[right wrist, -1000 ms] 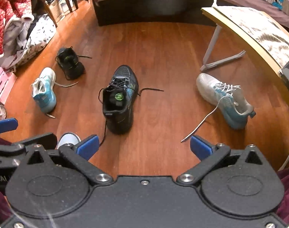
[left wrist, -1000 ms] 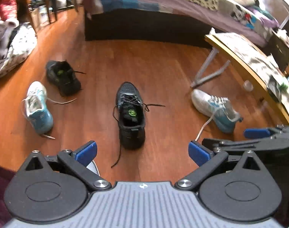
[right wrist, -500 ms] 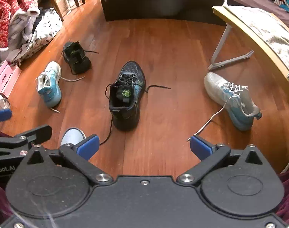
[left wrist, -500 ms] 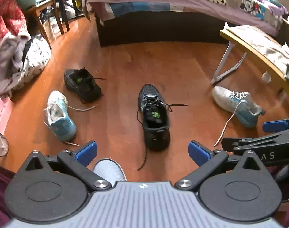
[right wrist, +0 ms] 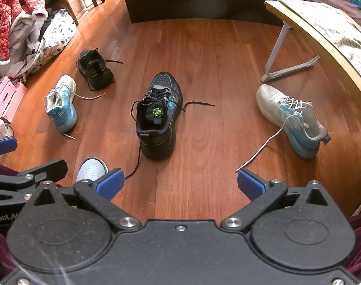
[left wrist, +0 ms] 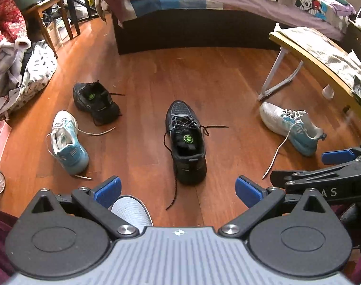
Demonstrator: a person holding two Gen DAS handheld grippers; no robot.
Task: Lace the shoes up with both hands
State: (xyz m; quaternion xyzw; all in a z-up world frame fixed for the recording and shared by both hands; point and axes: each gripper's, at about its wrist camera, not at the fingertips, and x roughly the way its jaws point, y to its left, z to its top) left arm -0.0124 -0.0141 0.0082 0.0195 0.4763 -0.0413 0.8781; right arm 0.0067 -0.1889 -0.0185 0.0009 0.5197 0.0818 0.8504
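Two grippers: we hold the left gripper [left wrist: 178, 188] and the right gripper [right wrist: 179, 182] spread wide, both released, nothing between the blue pads.
Gap to the shoe: we hover both above the floor, on the heel side of the black shoe [left wrist: 186, 142], apart from it.
Black shoe: it stands upright on the wooden floor [left wrist: 227, 83], toe toward the bed [left wrist: 204, 4], heel toward us; this shoe is our landmark.
Its laces: the black lace [left wrist: 172, 194] is untied; one end trails past the heel toward the left gripper, the other end lies out to the shoe's right.
Left of the black shoe: we see a second black shoe [left wrist: 95, 102] and, nearer us, a white and blue shoe [left wrist: 68, 142], well apart from it.
Right of the black shoe: another white and blue shoe [left wrist: 292, 128] lies with a white lace [left wrist: 278, 149] stretched toward us, beside a folding table [left wrist: 306, 54].
Below the left gripper: a grey slipper toe [left wrist: 130, 210] shows, near the lace end.
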